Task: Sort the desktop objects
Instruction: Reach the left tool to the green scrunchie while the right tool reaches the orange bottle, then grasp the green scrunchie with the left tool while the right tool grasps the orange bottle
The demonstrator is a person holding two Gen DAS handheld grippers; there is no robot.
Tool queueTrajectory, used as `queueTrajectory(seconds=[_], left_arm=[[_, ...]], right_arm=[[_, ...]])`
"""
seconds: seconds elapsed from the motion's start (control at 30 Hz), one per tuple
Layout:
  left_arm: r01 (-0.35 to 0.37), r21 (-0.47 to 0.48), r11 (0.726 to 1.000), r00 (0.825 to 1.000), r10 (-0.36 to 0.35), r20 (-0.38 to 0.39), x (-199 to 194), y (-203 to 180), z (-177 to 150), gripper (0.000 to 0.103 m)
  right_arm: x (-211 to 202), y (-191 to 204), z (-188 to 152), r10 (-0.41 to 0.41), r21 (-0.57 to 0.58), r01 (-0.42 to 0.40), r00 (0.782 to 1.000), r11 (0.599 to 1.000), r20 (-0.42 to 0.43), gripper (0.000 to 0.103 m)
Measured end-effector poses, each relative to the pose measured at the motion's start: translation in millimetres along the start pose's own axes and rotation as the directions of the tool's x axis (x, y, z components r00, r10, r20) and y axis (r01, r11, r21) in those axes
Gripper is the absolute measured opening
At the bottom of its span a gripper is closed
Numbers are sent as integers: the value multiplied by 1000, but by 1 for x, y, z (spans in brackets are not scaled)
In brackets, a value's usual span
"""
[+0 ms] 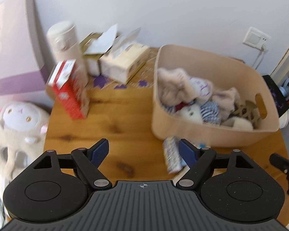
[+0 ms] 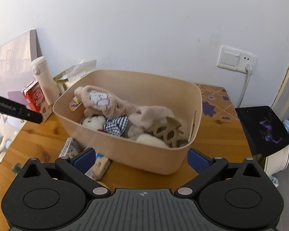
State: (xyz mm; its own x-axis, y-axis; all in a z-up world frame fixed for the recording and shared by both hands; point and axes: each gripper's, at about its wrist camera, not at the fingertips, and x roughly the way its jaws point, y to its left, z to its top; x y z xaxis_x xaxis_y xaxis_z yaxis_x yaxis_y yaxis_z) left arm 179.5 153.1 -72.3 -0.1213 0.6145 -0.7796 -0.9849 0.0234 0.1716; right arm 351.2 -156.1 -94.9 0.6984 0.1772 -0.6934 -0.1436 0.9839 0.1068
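Note:
A beige plastic basket (image 1: pixel 212 134) (image 2: pixel 144 157) stands on the wooden table (image 1: pixel 106 115), holding plush toys, a small white bear in a checked shirt (image 2: pixel 106 124) and a hair claw (image 2: pixel 169 132). A small patterned pack (image 1: pixel 171 157) (image 2: pixel 98 166) lies in front of the basket. A red carton (image 1: pixel 71 90) (image 2: pixel 35 98) and a cream flask (image 1: pixel 67 44) (image 2: pixel 43 77) stand at the left. My left gripper (image 1: pixel 143 152) is open and empty over the table, the pack by its right finger. My right gripper (image 2: pixel 142 158) is open and empty in front of the basket.
A tissue pack (image 1: pixel 125 63) and opened boxes (image 1: pixel 98 46) stand at the back by the wall. A plush sheep (image 1: pixel 17 127) sits off the table's left edge. A black pad (image 2: pixel 264 129) lies at the right. A wall socket with a plug (image 2: pixel 248 65) is behind.

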Motion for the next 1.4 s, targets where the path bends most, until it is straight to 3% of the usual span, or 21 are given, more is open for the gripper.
queueTrajectory(seconds=[0.33,0.63,0.87,1.0,1.17,1.4], left_arm=[[-32,-13,999,994,30,-101,4,29,-46,81],[-25,-18,1000,980,21,-196,16,33,-78,81],[-24,-25,999,967,17,-256,25,33,-96,81],[-49,-39,998,957,35,-288,31,33,-104,81],[-45,-70,997,948,20,-316,41,33,-109,81],[-60,-118,991,942,17,-335,58,37,-104,81]], right_arm=[[0,32,-19,51,-2,-51,998,999,-41,103],[17,87,-52,135,10,-135,981,991,-141,103],[34,120,-82,101,-10,-106,966,994,-239,103],[45,122,-88,116,47,-107,958,993,-262,103],[58,123,-87,93,91,-71,961,993,-261,103],[71,131,-81,62,58,-49,967,997,-246,100]])
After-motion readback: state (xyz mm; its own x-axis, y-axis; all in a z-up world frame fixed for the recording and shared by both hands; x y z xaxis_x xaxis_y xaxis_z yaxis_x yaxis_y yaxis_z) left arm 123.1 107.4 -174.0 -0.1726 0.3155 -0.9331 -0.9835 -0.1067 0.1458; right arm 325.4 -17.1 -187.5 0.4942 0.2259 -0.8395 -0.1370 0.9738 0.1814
